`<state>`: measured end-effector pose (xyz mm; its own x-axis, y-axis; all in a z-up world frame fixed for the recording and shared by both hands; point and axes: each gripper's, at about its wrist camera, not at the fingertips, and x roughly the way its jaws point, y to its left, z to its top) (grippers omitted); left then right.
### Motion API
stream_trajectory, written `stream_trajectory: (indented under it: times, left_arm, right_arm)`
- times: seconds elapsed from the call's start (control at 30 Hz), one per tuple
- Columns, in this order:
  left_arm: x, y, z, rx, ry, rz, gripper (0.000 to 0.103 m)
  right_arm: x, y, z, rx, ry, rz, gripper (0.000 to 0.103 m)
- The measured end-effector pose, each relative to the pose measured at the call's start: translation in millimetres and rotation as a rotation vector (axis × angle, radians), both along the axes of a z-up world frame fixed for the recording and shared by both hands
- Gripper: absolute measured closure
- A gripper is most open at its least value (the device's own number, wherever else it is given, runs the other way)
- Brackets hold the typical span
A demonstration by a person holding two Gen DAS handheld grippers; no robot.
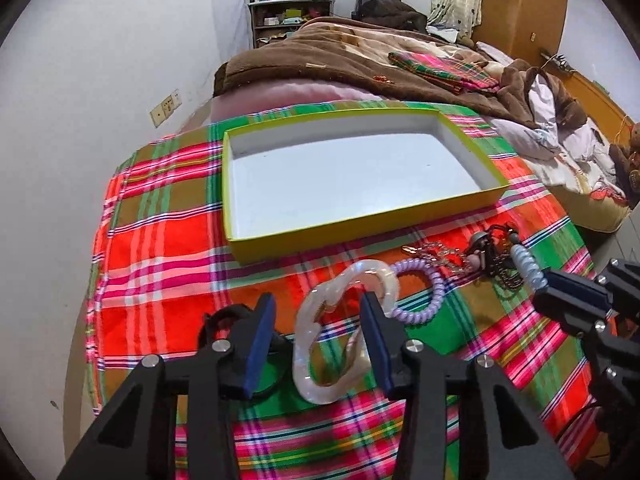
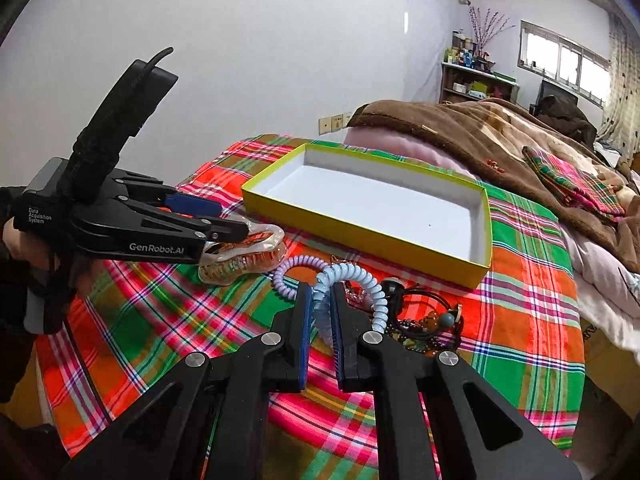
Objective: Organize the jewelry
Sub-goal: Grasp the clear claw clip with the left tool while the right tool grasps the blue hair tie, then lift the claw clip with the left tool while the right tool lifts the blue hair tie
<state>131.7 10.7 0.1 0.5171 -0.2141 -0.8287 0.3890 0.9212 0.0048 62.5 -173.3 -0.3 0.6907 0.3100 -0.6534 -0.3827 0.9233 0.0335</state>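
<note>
A shallow yellow box (image 1: 240, 240) with a white inside lies on the plaid cloth; it also shows in the right wrist view (image 2: 360, 236). My left gripper (image 1: 318, 304) is open around one side of a clear pearly bracelet (image 1: 304, 344), also seen in the right wrist view (image 2: 240, 264). My right gripper (image 2: 320, 288) is shut on a pale blue coil band (image 2: 360, 276), seen from the left wrist too (image 1: 526, 266). A lilac coil band (image 1: 420, 276) lies beside the bracelet. A heap of dark bead chains and hair ties (image 2: 424, 320) lies to the right.
The plaid cloth (image 1: 160, 240) covers a small table against a white wall. Behind it is a bed with a brown blanket (image 1: 340, 56). A shelf (image 1: 280, 16) stands far back.
</note>
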Motion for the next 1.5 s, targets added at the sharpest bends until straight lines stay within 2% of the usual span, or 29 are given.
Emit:
stream_trajectory:
  times: [0.37, 0.5, 0.57, 0.7, 0.8, 1.27, 1.4, 1.47, 1.5]
  left_arm:
    - [4.1, -14.4, -15.3, 0.058, 0.043, -0.031, 0.059]
    - [2.0, -18.8, -16.6, 0.053, 0.052, -0.037, 0.073]
    - [0.2, -19.5, -16.5, 0.048, 0.051, -0.035, 0.074]
    - [-1.1, -18.0, -17.7, 0.043, 0.052, -0.019, 0.088]
    - [-2.5, -14.8, -14.9, 0.01, 0.053, -0.009, 0.09]
    - [-8.9, -3.5, 8.9, -0.041, 0.005, 0.022, 0.096]
    - [-6.6, -2.3, 3.8, -0.023, 0.017, 0.033, 0.096]
    - [-6.7, 0.6, 2.4, -0.058, 0.033, 0.038, 0.09]
    - [-6.3, 1.9, 2.2, -0.081, 0.041, 0.035, 0.082]
  right_arm:
    - [0.6, -1.4, -0.7, 0.011, 0.0, 0.001, 0.094]
    - [2.2, -2.0, -2.0, 0.013, 0.003, -0.002, 0.094]
    - [1.7, -2.5, -2.6, 0.013, 0.004, -0.004, 0.094]
    - [1.5, -3.4, -2.4, 0.014, 0.0, -0.011, 0.094]
    - [1.6, -4.0, -1.2, 0.017, -0.003, -0.015, 0.094]
    - [1.5, -8.5, 10.1, 0.02, -0.033, -0.031, 0.094]
    - [0.8, -8.5, 10.4, 0.023, -0.035, -0.034, 0.094]
    - [0.8, -8.8, 9.3, 0.023, -0.032, -0.037, 0.094]
    - [1.2, -8.9, 8.8, 0.023, -0.03, -0.038, 0.094]
